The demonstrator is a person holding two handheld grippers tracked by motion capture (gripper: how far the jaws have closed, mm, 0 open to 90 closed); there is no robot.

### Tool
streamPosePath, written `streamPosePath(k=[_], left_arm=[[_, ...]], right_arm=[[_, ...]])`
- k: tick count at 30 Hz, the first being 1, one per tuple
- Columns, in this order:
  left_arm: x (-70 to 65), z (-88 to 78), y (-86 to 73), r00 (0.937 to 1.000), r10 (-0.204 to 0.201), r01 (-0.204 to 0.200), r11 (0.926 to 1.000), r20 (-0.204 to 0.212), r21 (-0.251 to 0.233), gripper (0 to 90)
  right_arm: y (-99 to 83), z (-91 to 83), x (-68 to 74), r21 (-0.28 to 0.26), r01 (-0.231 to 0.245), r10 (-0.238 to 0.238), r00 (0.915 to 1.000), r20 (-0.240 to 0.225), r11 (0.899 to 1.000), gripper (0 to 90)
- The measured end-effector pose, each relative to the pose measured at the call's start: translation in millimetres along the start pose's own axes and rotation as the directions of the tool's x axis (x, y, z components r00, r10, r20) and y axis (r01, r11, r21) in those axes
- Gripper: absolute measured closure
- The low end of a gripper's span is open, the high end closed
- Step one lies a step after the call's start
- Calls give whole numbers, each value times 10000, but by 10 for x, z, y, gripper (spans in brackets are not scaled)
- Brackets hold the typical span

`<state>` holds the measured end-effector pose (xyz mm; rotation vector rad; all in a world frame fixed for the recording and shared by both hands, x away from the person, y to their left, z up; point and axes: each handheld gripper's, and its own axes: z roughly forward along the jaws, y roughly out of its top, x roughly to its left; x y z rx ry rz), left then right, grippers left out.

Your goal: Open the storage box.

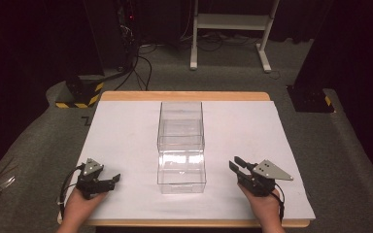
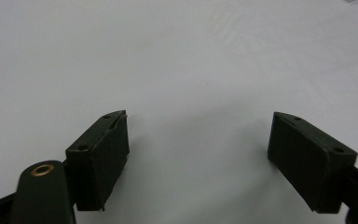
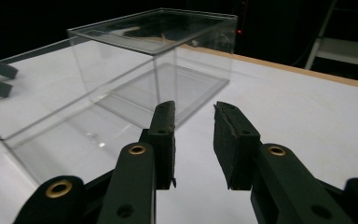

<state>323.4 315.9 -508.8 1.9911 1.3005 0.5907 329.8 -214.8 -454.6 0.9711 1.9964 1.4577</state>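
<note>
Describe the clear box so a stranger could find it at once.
Start at the white sheet covering the wooden table. In its middle, between the left gripper and right gripper, stands the long clear box. It is see-through, with faint outlined edges; both grippers are black.

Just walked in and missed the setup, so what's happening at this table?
A person sits with a gripper in each hand, both resting near the table's front edge. The left gripper is wide open over bare white surface; the right gripper is partly open, pointing toward the clear plastic box at the centre. Nothing is held yet.
</note>
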Motion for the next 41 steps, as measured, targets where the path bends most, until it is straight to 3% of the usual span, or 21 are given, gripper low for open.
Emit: streamPosePath(k=[12, 17, 18, 24, 33, 41], left_arm=[[0, 0, 0, 10000, -3, 3, 10000, 0, -3, 207], [0, 0, 0, 10000, 2, -2, 10000, -3, -3, 206], [0, 0, 0, 10000, 2, -2, 10000, -4, -4, 206], [0, 0, 0, 10000, -2, 2, 10000, -3, -5, 206], [0, 0, 0, 10000, 3, -3, 10000, 0, -3, 206], [2, 0, 0, 10000, 38, -38, 10000, -14, 0, 206]], right_arm=[[-105, -64, -266, 282, -364, 334, 9943, 1010, 9989, 676], [-165, 2, -294, 910, -305, 187, 9916, 1280, 9954, 640], [-199, 52, -297, 1351, -295, 100, 9897, 1427, 9904, 613], [-276, 187, -279, 2563, -154, -361, 9801, 1952, 9665, 516], [-371, 351, -317, 4020, -484, -295, 9822, 1855, 9144, 423], [-373, 358, -353, 4091, -776, 13, 9830, 1837, 9092, 408]])
